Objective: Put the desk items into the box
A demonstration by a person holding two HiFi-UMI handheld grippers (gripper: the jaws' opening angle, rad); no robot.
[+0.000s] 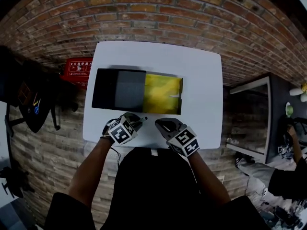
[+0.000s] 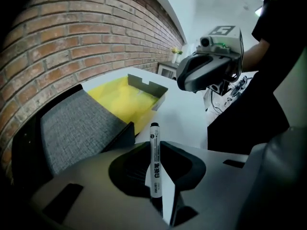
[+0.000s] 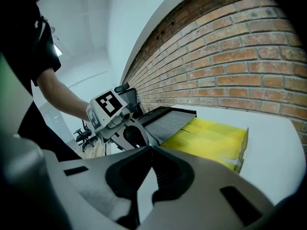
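Yellow box (image 1: 163,94), grey/blk tray (image 1: 128,90), wht table (image 1: 201,71).

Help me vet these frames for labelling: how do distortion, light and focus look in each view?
Head view: heavy fisheye bows the brick wall, the corners go black, and the white table is evenly lit. Left gripper view: the marker is sharp with legible print, while the yellow inside of the box looks soft and washed. Right gripper view: the brick wall curves strongly and the near foreground is dark.

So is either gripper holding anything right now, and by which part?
The left gripper pinches a white marker by its barrel, one end poking out ahead. The right gripper is shut, empty.
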